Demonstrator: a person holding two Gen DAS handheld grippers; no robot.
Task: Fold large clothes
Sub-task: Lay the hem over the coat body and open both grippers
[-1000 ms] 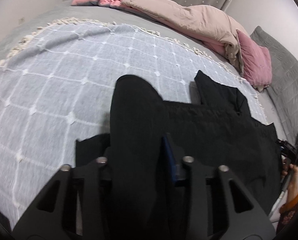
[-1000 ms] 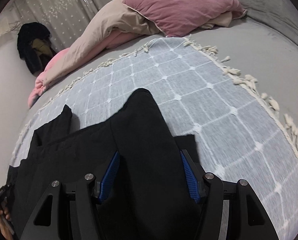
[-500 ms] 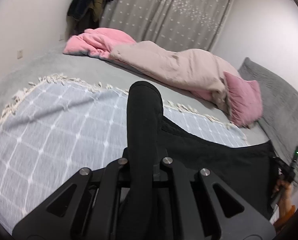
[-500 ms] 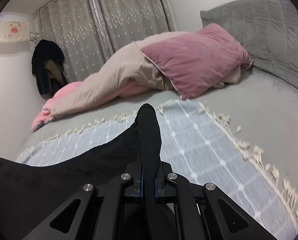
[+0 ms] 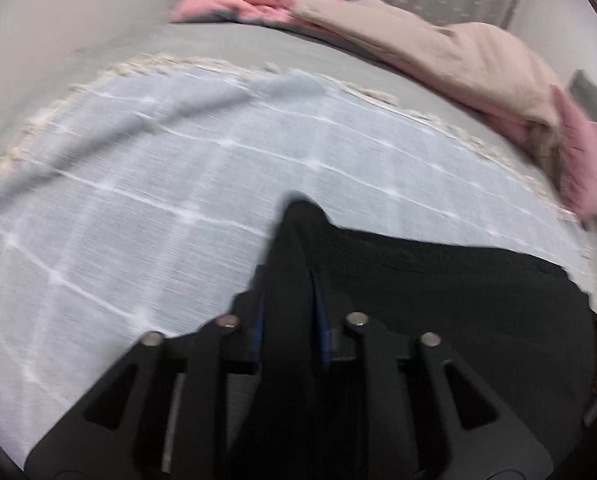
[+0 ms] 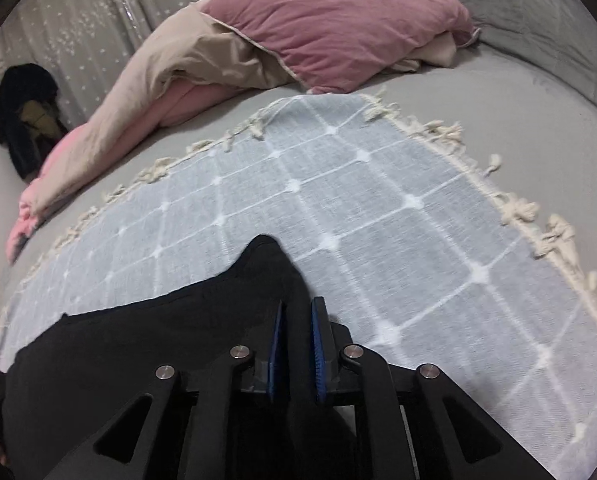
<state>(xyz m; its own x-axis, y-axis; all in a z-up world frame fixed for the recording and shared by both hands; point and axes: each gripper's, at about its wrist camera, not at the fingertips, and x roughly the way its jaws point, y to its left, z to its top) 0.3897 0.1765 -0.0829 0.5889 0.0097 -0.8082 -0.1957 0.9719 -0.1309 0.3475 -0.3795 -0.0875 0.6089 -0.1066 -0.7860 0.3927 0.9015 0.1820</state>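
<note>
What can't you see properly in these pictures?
- Left wrist view: the checked blanket and pink quilt are smeared by motion blur.
- Both views: the black garment runs under the left gripper and right gripper, so its near part is hidden.

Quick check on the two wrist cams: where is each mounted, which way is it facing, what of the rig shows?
Left wrist: sits behind the left gripper, facing down across the checked throw toward the pink-beige duvet; its blue-padded fingers flank a black garment.
Right wrist: sits behind the right gripper, facing down toward the pink pillow; fingers flank the garment.
Shared: garment, throw, duvet, curtain.
</note>
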